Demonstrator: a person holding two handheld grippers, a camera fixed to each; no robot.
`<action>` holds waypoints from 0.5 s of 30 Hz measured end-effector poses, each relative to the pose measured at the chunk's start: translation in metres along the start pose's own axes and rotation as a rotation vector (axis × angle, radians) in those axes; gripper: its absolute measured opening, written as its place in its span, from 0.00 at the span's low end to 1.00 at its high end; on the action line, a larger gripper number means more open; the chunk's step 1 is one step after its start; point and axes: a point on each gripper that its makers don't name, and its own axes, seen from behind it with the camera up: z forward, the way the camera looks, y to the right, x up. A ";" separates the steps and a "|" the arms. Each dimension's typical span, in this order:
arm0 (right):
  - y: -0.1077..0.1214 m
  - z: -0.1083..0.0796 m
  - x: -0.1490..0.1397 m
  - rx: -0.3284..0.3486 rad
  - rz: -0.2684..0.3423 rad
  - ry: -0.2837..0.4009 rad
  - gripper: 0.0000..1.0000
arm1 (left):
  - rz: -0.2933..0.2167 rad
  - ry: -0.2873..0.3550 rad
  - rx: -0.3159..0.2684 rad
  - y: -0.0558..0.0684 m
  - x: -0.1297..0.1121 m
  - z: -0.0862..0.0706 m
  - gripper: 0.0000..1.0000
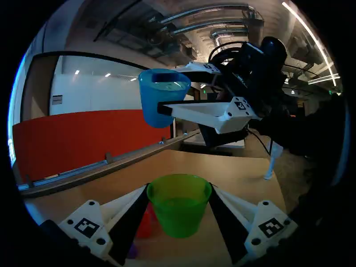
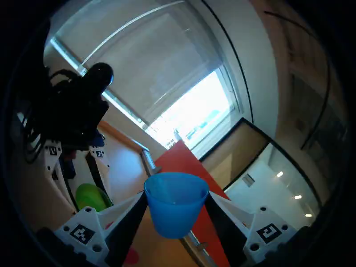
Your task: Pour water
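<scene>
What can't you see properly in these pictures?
- Left gripper view: whether the blue cup holds water; its coloured wall hides the contents.
- Left gripper view: red and purple things beside the green cup, partly covered by a finger of the left gripper; unidentifiable.
- Right gripper view: green cup mostly behind a finger of the right gripper.

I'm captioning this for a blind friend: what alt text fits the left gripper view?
The left gripper clamps a green cup in the foreground, over a wooden table. Higher and farther off, the right gripper holds a blue cup roughly upright, with a red wall panel behind.
</scene>
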 end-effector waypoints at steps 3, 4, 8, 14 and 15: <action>-0.003 -0.003 0.000 0.007 0.114 0.005 0.91 | 0.001 -0.002 -0.001 0.001 0.000 -0.001 0.89; -0.003 -0.004 0.000 0.010 0.155 0.006 0.91 | 0.001 -0.003 -0.001 0.001 0.000 -0.001 0.89; -0.004 -0.007 0.000 0.020 0.289 0.010 0.91 | 0.003 -0.008 0.001 0.002 0.000 -0.001 0.89; -0.009 -0.011 0.001 0.039 0.453 0.004 0.91 | 0.004 -0.011 0.001 0.001 0.001 -0.002 0.89; -0.010 -0.011 0.002 0.043 0.480 0.004 0.91 | 0.004 -0.013 0.002 0.001 0.001 -0.003 0.89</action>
